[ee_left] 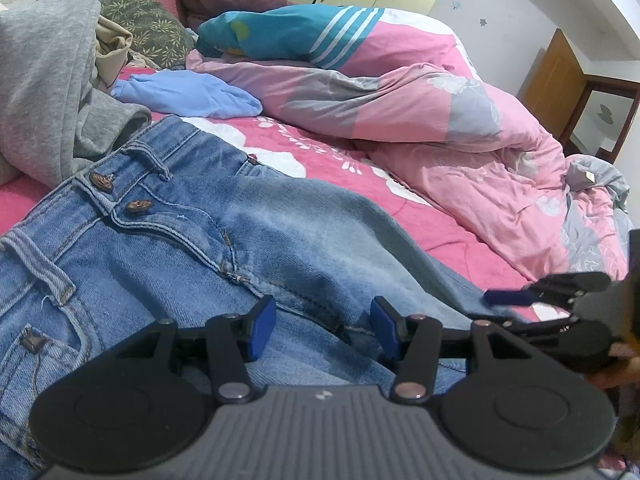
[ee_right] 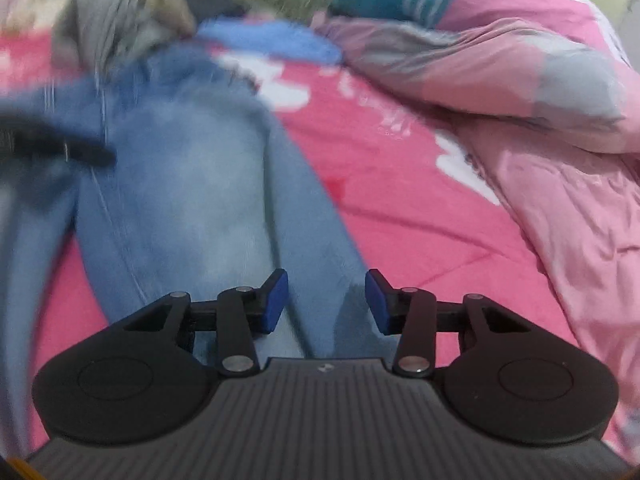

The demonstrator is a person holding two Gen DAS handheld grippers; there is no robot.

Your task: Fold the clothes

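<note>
Lying spread on the pink bed (ee_left: 320, 152), the jeans (ee_left: 172, 232) have their waistband at the left and the legs running off to the right. At far left sit a grey sweatshirt (ee_left: 44, 80) and a blue top (ee_left: 188, 92); a pink quilt (ee_left: 460, 120) is heaped at the right. The left tool (ee_left: 323, 328) hangs over the crotch seam, jaws apart, with no denim pinched. The right tool (ee_right: 326, 300) hangs over the legs, also parted and empty, though its view is blurred. This looks like the opening step: taking hold before the first fold. The next move calls for each tool to drop and pinch a single layer, then bring one leg across the other.
</note>
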